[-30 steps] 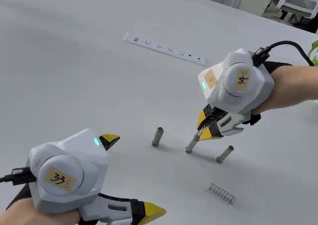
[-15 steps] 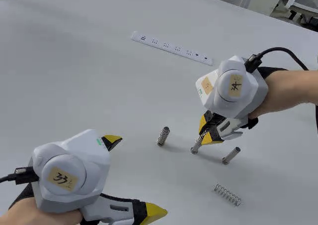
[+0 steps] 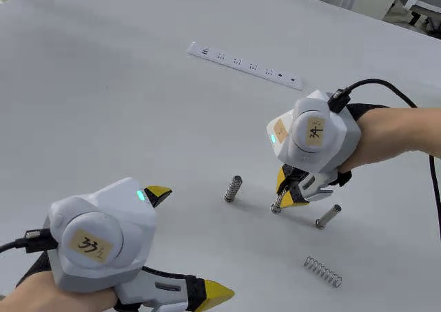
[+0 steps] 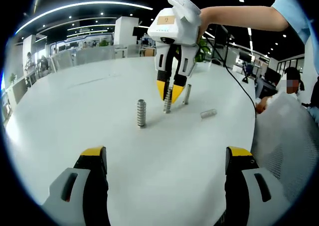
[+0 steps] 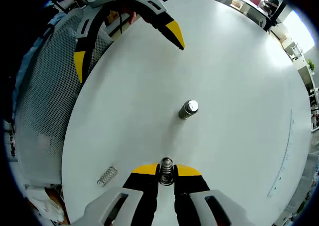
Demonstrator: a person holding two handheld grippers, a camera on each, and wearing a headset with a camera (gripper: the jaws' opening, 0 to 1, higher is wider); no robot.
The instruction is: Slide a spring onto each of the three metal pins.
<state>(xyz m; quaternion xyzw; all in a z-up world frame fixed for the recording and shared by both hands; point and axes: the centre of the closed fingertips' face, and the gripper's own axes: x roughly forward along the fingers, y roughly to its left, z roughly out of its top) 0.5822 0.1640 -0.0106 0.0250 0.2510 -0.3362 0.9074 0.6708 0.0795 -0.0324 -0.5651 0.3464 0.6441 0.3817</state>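
Three metal pins stand on the white table (image 3: 124, 98). The left pin (image 3: 233, 188) (image 4: 141, 113) (image 5: 189, 109) carries a spring. My right gripper (image 3: 293, 196) (image 4: 169, 92) (image 5: 166, 171) points down over the middle pin (image 3: 277, 204) (image 4: 168, 101), shut on the spring (image 5: 166, 168) around that pin. To its right the third pin (image 3: 329, 216) (image 4: 187, 94) is bare. A loose spring (image 3: 322, 271) (image 4: 208, 113) (image 5: 106, 175) lies flat nearer the front. My left gripper (image 3: 186, 243) (image 4: 167, 158) (image 5: 127, 49) hovers open at the front left, holding nothing.
A white power strip (image 3: 244, 65) lies across the far side of the table. A black cable (image 3: 386, 91) runs from the right gripper off to the right. Open tabletop lies between my left gripper and the pins.
My right gripper has come down along the middle pin with the spring, closer to the table. The left gripper has stayed in place; the head camera shifted a little.
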